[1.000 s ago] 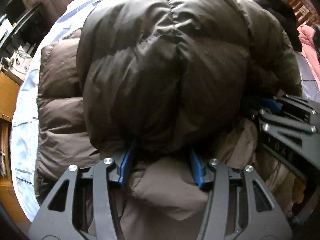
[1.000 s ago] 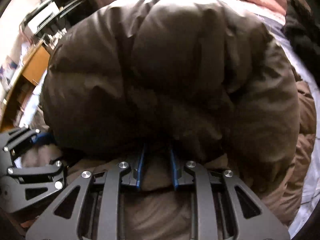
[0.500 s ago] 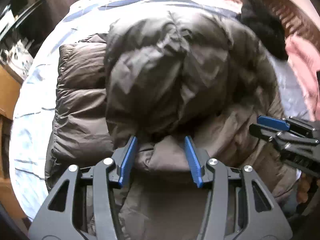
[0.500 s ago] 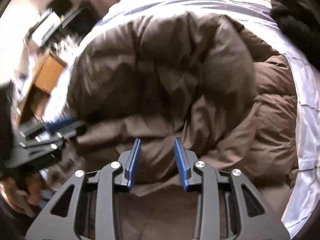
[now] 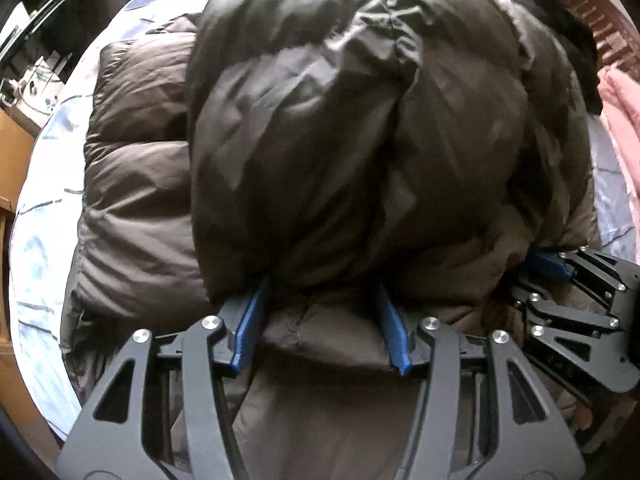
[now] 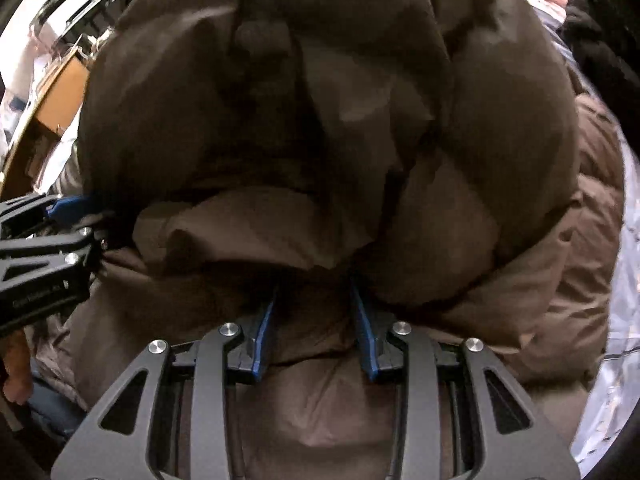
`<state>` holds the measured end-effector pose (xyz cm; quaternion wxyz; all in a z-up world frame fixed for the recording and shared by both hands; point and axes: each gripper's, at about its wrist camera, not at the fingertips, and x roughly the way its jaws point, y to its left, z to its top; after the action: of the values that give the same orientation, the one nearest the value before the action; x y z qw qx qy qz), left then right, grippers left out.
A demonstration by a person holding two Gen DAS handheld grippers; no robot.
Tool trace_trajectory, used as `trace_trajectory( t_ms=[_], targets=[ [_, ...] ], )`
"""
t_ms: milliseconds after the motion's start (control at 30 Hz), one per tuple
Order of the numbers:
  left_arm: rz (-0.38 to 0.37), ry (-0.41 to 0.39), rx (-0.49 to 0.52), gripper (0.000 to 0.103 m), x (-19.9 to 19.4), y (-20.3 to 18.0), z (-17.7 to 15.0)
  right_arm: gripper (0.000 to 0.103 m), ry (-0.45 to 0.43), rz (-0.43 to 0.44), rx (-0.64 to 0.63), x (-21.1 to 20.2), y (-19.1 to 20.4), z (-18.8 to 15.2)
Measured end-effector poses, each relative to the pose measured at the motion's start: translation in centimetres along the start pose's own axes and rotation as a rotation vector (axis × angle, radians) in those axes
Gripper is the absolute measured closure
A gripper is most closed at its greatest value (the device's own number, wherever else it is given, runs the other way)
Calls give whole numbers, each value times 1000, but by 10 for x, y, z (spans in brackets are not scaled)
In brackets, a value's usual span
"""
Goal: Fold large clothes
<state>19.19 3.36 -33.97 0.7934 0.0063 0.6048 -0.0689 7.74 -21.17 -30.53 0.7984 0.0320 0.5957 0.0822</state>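
A big brown puffer coat [image 5: 340,140] lies on the bed, its upper part folded over into a thick bulge. My left gripper [image 5: 322,292] stands open at the near edge of the fold, fabric bulging between its blue fingers [image 5: 250,328], tips hidden under the bulge. My right gripper [image 6: 314,296] is also open, its blue fingers [image 6: 262,340] pushed under the same coat [image 6: 320,100], a hem fold between them. The right gripper shows in the left wrist view [image 5: 576,304]; the left gripper shows in the right wrist view [image 6: 44,240].
The coat rests on a pale blue-striped bedsheet [image 5: 44,208]. A black fur-trimmed garment [image 5: 560,28] and pink bedding [image 5: 620,112] lie far right. Wooden furniture [image 5: 12,152] and a cluttered desk [image 6: 48,48] stand left of the bed.
Both grippers had pulled back from the coat with fingers clear half a second ago. Now both have pushed forward again, fingertips buried under the folded bulge.
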Motion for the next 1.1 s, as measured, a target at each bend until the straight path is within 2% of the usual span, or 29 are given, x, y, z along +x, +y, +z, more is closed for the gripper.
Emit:
trace_trajectory(
  t_ms=[100,133,200,367,400,467,533,633,700,800,967,1033,1100],
  targets=[
    [0,-10,4,49,-8,1,-1,62,-169,-3,-5,-45,-10,3],
    [1,-10,4,49,-8,1,-2,58,-217,-12,-10,-55,-11,6],
    [10,-6,10,49,-6,1,-3,57,-326,-4,13,-73,-18,13],
    [34,-1,16,48,-1,-7,-2,57,-412,49,108,-67,-32,53],
    [36,-1,16,48,-1,-9,-2,57,-414,70,119,-65,-21,66],
    [39,0,19,48,-2,-19,-4,57,-428,105,111,-69,-24,71],
    [39,1,23,47,-2,-21,-6,57,-441,82,74,-68,-17,79],
    [37,5,23,47,-1,-22,-7,57,-359,24,72,-48,-13,92],
    [36,8,23,47,1,-19,-5,57,-299,15,109,-29,-22,95],
    [37,9,29,47,4,-19,-5,56,-248,41,166,-6,-37,98],
    [48,22,36,47,11,-21,-4,50,-241,-53,86,15,-22,92],
    [47,28,31,47,11,-20,-3,50,-246,-77,59,10,-16,87],
    [28,10,13,47,0,-17,-3,50,-274,-36,99,-10,-16,74]
  ],
)
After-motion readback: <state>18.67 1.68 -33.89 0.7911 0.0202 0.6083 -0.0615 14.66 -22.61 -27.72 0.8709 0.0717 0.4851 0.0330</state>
